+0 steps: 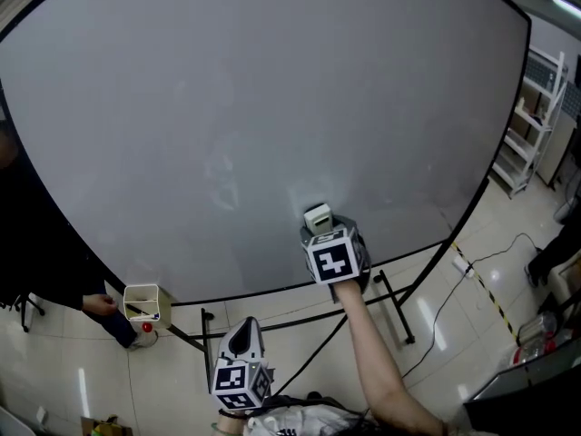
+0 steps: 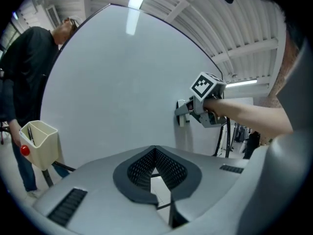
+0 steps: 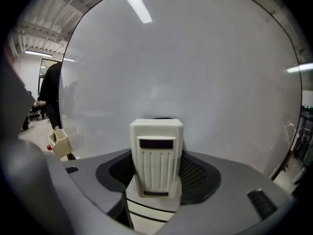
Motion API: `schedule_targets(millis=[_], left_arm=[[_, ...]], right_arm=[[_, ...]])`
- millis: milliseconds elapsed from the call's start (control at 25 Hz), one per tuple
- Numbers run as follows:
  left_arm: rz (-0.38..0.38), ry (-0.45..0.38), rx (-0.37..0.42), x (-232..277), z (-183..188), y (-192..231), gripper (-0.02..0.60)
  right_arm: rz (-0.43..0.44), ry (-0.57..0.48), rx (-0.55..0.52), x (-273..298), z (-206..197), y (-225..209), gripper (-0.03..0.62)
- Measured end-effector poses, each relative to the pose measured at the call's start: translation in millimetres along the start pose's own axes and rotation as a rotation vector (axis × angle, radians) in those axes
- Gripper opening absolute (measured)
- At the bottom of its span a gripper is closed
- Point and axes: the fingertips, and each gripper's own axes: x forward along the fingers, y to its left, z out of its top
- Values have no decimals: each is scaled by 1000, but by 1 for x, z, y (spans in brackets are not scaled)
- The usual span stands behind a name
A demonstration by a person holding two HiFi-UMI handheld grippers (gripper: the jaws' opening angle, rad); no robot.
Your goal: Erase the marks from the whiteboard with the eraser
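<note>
Right gripper [image 1: 321, 227] held a cream ribbed plastic eraser [image 3: 156, 155] against the large grey-white whiteboard [image 1: 254, 98].
The eraser sat low on the board, right of centre, clamped between the right jaws, with faint smudged marks [image 1: 221, 178] to its upper left. The left gripper [image 2: 155, 154] hung at the bottom edge, jaws together on nothing.

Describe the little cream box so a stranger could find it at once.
Find the big whiteboard and follow its lower edge to the left end. A small open-topped cream box sits there with a dark stick inside. The other cream thing, the ribbed eraser, is solid and held in the right tongs.
</note>
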Motion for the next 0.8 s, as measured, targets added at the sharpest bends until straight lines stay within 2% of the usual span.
schedule_targets(millis=[80,160,280,360,440,560,680,720,800], left_arm=[[1,6,2,0,-1,0,-9],[12,3,-12,0,2,1,-9],[-14,18,15,2,-1,-8,-9],[-34,35,56,5,-4,-16,-9],[-45,50,87,8,-4,-24,-9],[-63,56,115,12,-2,-33,-9],[-66,54,139,14,0,-39,-9],[-66,54,143,15,0,-40,-9],[-67,55,149,14,1,-43,-9]], right_arm=[[-25,-22,-26,-7,16,-13,276],[-30,-86,5,-27,54,-34,278],[-52,-284,58,-76,137,-66,278],[-67,-361,86,-96,169,-80,278],[-69,-356,116,-94,165,-81,279],[-76,-256,99,-63,111,-60,279],[-49,-147,24,-32,62,-34,279],[-37,-146,7,-31,62,-31,279],[-29,-209,1,-47,93,-36,278]])
